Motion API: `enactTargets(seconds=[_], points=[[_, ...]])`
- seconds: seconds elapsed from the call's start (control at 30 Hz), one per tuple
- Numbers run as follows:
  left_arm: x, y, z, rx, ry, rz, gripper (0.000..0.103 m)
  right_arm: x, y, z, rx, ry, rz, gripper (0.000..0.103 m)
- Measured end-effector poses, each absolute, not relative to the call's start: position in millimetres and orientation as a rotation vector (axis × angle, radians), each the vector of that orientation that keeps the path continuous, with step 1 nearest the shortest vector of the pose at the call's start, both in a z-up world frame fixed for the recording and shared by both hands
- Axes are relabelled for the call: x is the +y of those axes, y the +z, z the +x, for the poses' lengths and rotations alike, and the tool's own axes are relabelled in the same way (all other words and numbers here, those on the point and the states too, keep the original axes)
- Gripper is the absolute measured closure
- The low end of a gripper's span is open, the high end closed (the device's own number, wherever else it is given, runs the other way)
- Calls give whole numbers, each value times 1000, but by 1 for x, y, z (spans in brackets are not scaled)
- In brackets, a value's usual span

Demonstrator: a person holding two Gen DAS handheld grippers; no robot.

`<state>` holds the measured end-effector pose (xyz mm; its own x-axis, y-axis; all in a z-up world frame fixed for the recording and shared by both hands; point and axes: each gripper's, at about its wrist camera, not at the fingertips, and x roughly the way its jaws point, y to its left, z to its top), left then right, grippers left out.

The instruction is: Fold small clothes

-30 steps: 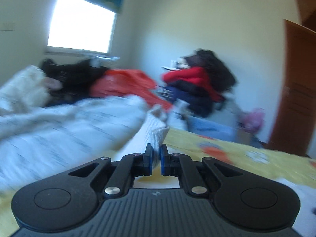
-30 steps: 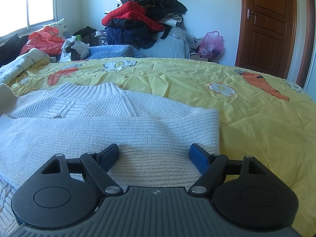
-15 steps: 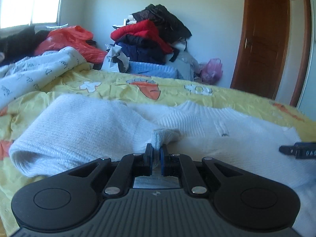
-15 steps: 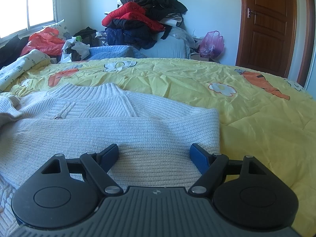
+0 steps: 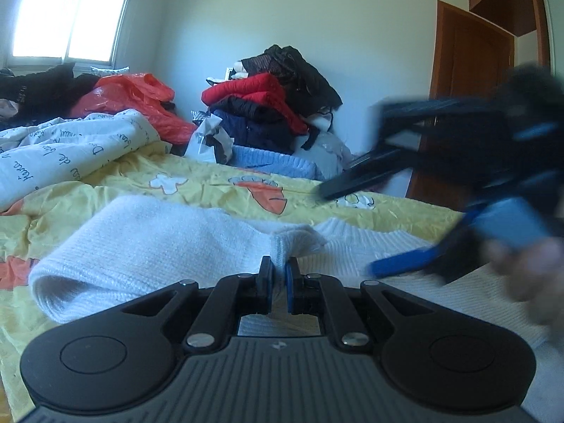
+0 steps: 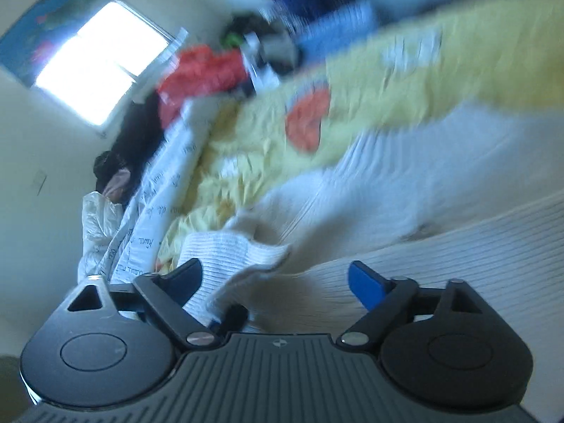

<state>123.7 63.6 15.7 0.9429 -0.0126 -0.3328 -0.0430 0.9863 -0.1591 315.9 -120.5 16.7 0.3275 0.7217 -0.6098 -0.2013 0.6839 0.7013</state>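
A white knitted sweater (image 5: pixel 398 257) lies spread on the yellow bedspread (image 5: pixel 197 179). Its left sleeve (image 5: pixel 141 246) is folded in over the body. My left gripper (image 5: pixel 278 275) is shut on the sleeve's cuff (image 5: pixel 292 239), low over the sweater. My right gripper (image 6: pixel 278 278) is open and tilted, just above the sweater (image 6: pixel 458 261), with the cuff (image 6: pixel 232 250) by its left finger. It also shows blurred in the left wrist view (image 5: pixel 458 183), at the right, above the sweater.
A white printed quilt (image 5: pixel 53 155) lies bunched at the left of the bed. A pile of red, black and blue clothes (image 5: pixel 275 105) stands by the far wall. An orange bag (image 5: pixel 137 95) sits under the window. A brown door (image 5: pixel 469 81) is at the right.
My right gripper has swung up and leftward, tilting, and now hangs over the sweater near the cuff. My left gripper still holds the cuff, nearly in place.
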Motion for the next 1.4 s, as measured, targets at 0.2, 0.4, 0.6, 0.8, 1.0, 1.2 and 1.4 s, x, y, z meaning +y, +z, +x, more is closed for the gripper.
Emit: enactTargets(seconds=[0.2, 0.4, 0.6, 0.8, 1.0, 1.2, 1.4], points=[[64, 16, 124, 342, 6, -176, 96, -81, -6, 325, 1180, 689, 654, 43], [67, 14, 131, 379, 1, -188, 95, -67, 3, 319, 1155, 723, 555, 89], [60, 19, 119, 308, 55, -151, 16, -82, 20, 318, 1106, 745, 537, 92], [61, 22, 103, 195, 142, -158, 7, -109, 39, 322, 1060, 736, 537, 92], [73, 24, 101, 167, 200, -219, 5, -148, 44, 322, 1035, 686, 520, 94], [71, 24, 102, 161, 196, -193, 5, -205, 30, 325, 1056, 638, 643, 93], [77, 24, 103, 178, 218, -251, 5, -184, 0, 319, 1144, 698, 714, 49]])
